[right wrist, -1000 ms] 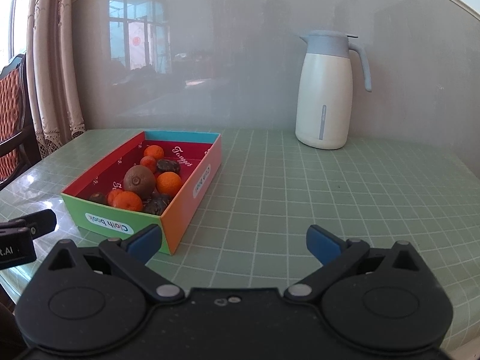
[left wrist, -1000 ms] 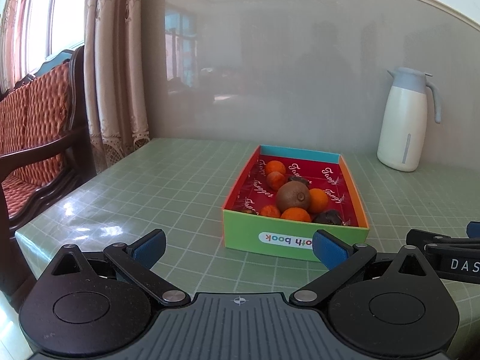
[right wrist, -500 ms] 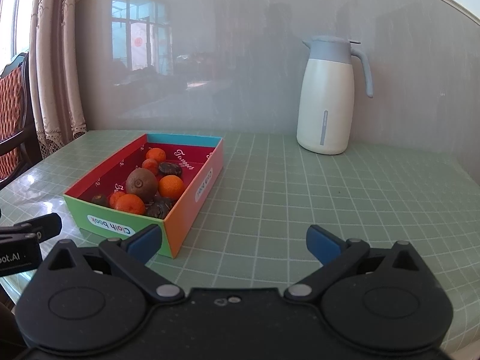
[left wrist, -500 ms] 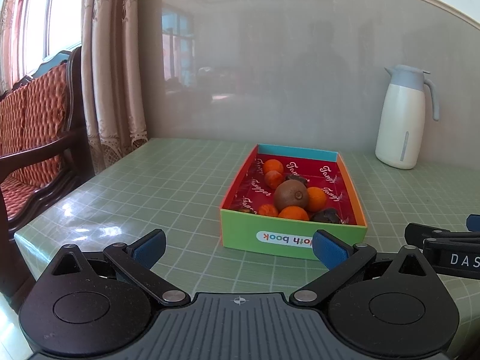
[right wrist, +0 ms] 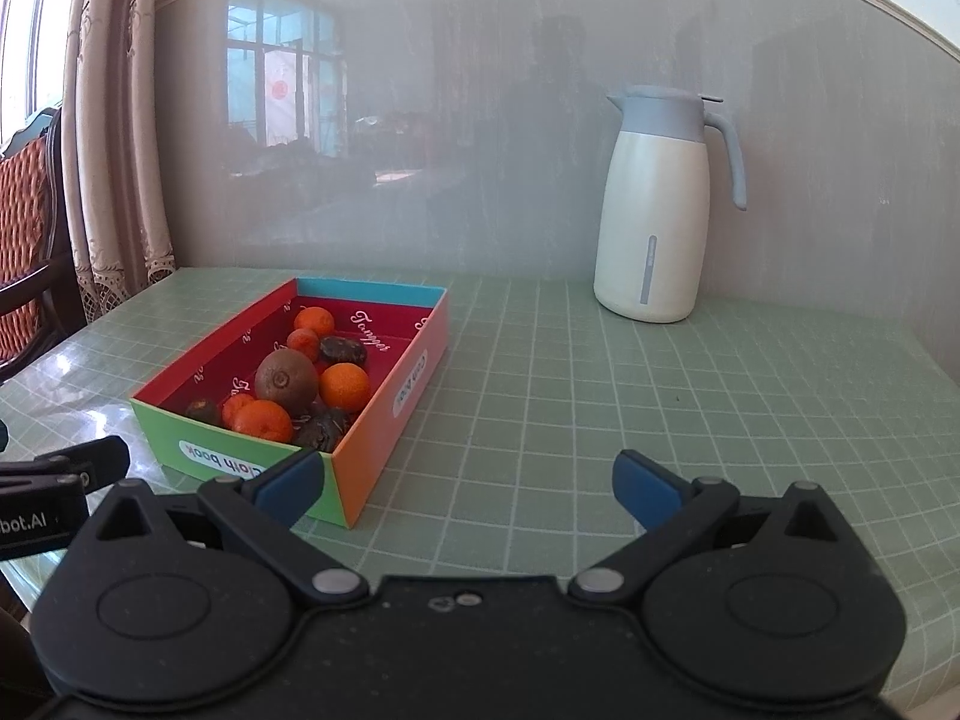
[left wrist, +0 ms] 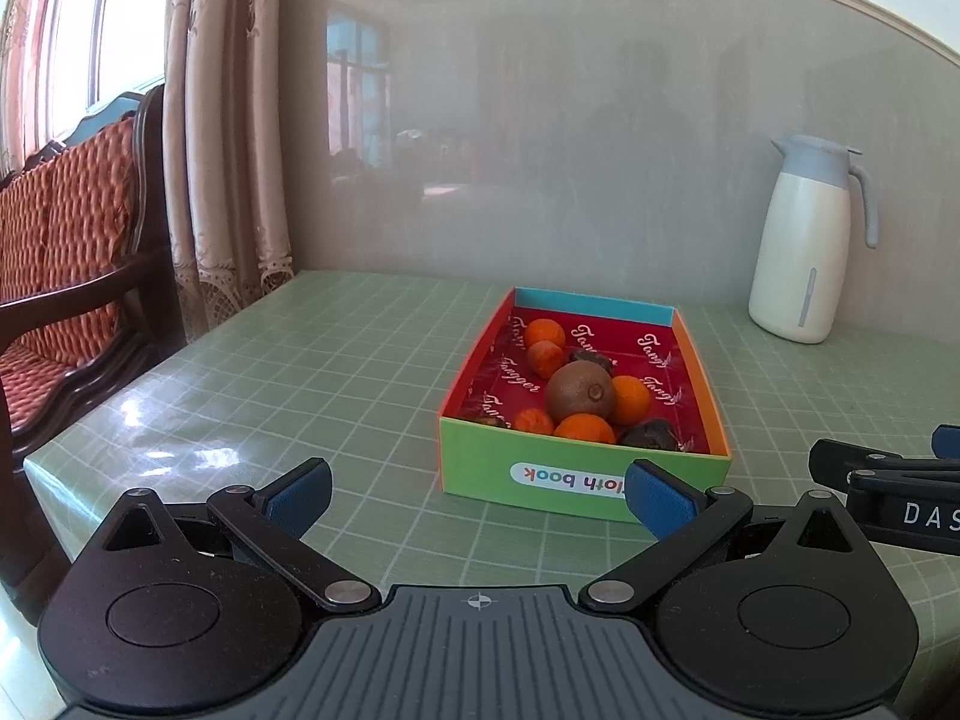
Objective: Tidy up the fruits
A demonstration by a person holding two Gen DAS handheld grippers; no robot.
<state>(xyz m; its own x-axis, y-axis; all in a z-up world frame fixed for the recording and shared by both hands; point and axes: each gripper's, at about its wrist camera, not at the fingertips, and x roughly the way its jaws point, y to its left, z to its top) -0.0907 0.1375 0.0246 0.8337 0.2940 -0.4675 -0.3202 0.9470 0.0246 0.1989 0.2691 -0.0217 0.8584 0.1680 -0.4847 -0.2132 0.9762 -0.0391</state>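
We have drawn our left gripper (left wrist: 477, 495) back a little, so the fruit box (left wrist: 585, 474) sits slightly farther off at twelve o'clock. Our right gripper (right wrist: 468, 480) has eased rightward; the white jug (right wrist: 657, 210) now stands nearer one o'clock.

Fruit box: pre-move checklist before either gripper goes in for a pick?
1. Left gripper open, nothing held: ok.
2. Right gripper open, nothing held: ok.
3. Fruit box upright on the table, top open: ok.
4. Kiwi sits on top, unobstructed from above: ok.
5. Oranges and dark fruits crowd around the kiwi, little room for jaws: not ok.
6. A place to sort fruits into: cannot tell, none in view.
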